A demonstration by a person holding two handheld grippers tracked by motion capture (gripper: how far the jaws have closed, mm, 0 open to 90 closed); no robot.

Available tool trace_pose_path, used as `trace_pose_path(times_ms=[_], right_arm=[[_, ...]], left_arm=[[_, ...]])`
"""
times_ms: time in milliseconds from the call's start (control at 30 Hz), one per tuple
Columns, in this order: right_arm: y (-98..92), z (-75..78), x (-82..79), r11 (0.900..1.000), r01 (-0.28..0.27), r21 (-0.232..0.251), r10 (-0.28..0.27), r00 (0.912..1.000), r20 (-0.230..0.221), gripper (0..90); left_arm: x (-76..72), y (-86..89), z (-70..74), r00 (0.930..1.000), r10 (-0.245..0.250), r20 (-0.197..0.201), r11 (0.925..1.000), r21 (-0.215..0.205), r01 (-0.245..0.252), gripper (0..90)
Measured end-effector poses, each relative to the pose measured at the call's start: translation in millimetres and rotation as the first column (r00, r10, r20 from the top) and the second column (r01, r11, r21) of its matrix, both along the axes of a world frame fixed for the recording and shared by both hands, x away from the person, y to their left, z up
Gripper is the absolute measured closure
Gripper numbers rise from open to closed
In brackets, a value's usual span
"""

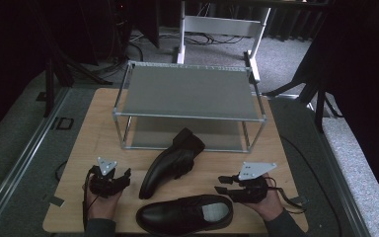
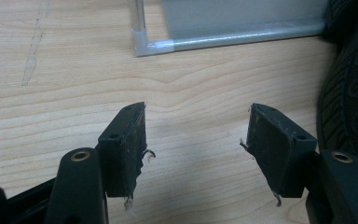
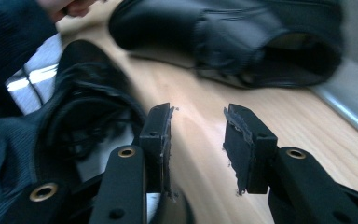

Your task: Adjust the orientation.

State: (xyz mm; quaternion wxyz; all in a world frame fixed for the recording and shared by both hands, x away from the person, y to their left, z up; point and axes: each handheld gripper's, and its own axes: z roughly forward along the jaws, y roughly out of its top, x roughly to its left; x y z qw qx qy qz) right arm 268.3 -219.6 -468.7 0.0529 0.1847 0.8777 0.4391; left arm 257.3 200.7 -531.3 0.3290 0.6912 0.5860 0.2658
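Two black leather shoes lie on the wooden table [image 1: 98, 133]. One shoe [image 1: 170, 163] lies slanted at the centre, its heel by the rack. The other shoe [image 1: 185, 213] rests along the front edge, opening up. My left gripper [image 1: 126, 175] sits left of the slanted shoe, open and empty over bare wood [image 2: 198, 112], with that shoe's ribbed sole [image 2: 349, 107] at its right. My right gripper [image 1: 221, 183] hovers right of the front shoe, pointing left. Its jaws [image 3: 198, 112] stand apart with nothing between them. The front shoe's opening [image 3: 88, 107] lies just to their left, and the slanted shoe [image 3: 223, 37] is beyond.
A metal-framed rack [image 1: 187, 117] with two grey shelves stands at the table's back half; its lower corner [image 2: 154, 44] is ahead of my left gripper. A white table frame [image 1: 222, 24] stands behind. A dark sleeve [image 3: 9, 37] shows in the right gripper view.
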Motion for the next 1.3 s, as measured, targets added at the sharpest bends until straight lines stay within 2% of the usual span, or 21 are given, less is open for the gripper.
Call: trace_pose_path(times_ms=[67, 167, 300, 333, 467, 533, 667, 800, 867, 1000, 1133, 1300], right_arm=[[6.3, -0.8, -2.6, 0.999, -0.036, -0.01, 0.036, 0.9993, -0.004, 60.7], [15.6, -3.2, -4.7, 0.996, -0.071, -0.05, 0.071, 0.9974, 0.001, 61.2], [28.1, -8.0, -2.4, 0.988, -0.113, -0.107, 0.115, 0.9934, 0.006, 64.4], [30.5, -9.5, -1.3, 0.986, -0.124, -0.11, 0.124, 0.9922, -0.001, 67.1], [31.3, -9.5, 2.8, 0.982, -0.153, -0.11, 0.152, 0.9882, -0.02, 68.7], [33.3, -11.0, 0.7, 0.975, -0.169, -0.143, 0.168, 0.9856, -0.022, 68.6], [33.9, -11.5, 1.3, 0.97, -0.173, -0.17, 0.173, 0.9849, -0.013, 68.9], [36.0, -10.0, 1.7, 0.966, -0.193, -0.17, 0.193, 0.9811, -0.016, 77.9], [35.8, -9.8, 0.4, 0.962, -0.198, -0.186, 0.204, 0.979, 0.012, 83.9], [30.3, -9.7, 1.8, 0.962, -0.204, -0.181, 0.209, 0.9779, 0.008, 86.1], [17.8, -8.9, 2.4, 0.966, -0.186, -0.182, 0.19, 0.9818, 0.004, 86.2], [-2.5, -6.8, 3.8, 0.971, -0.127, -0.203, 0.132, 0.9911, 0.013, 86.3]], left_arm=[[0.0, -0.1, 0.1, 1.0, -0.003, 0.003, 1.0, -0.001, 0.003, 38.1], [0.4, 0.1, -0.6, 1.0, -0.003, -0.001, 1.0, -0.007, 0.003, 38.1], [0.6, 0.1, -1.2, 1.0, -0.002, -0.003, 1.0, -0.007, 0.002, 38.1], [0.5, 0.3, -1.1, 1.0, -0.002, -0.003, 1.0, -0.006, 0.002, 38.1], [0.8, 0.3, -1.6, 1.0, -0.002, -0.004, 1.0, -0.004, 0.002, 38.1], [1.0, -0.1, -1.9, 1.0, -0.003, -0.007, 1.0, -0.002, 0.003, 38.1], [1.3, -1.3, -1.7, 1.0, -0.006, -0.005, 1.0, 0.002, 0.006, 38.1], [2.0, -2.6, -2.5, 0.9999, -0.009, -0.009, 1.0, 0.002, 0.009, 38.1], [2.0, -2.9, -2.5, 0.9999, -0.011, -0.01, 0.9999, 0.005, 0.011, 38.1], [0.9, -2.2, -1.8, 0.9999, -0.009, -0.005, 0.9999, 0.005, 0.009, 38.1], [0.4, 0.3, -1.3, 1.0, -0.002, -0.003, 1.0, 0.001, 0.002, 38.1], [-0.7, -1.0, 0.5, 1.0, -0.006, 0.005, 1.0, 0.0, 0.006, 38.7]])
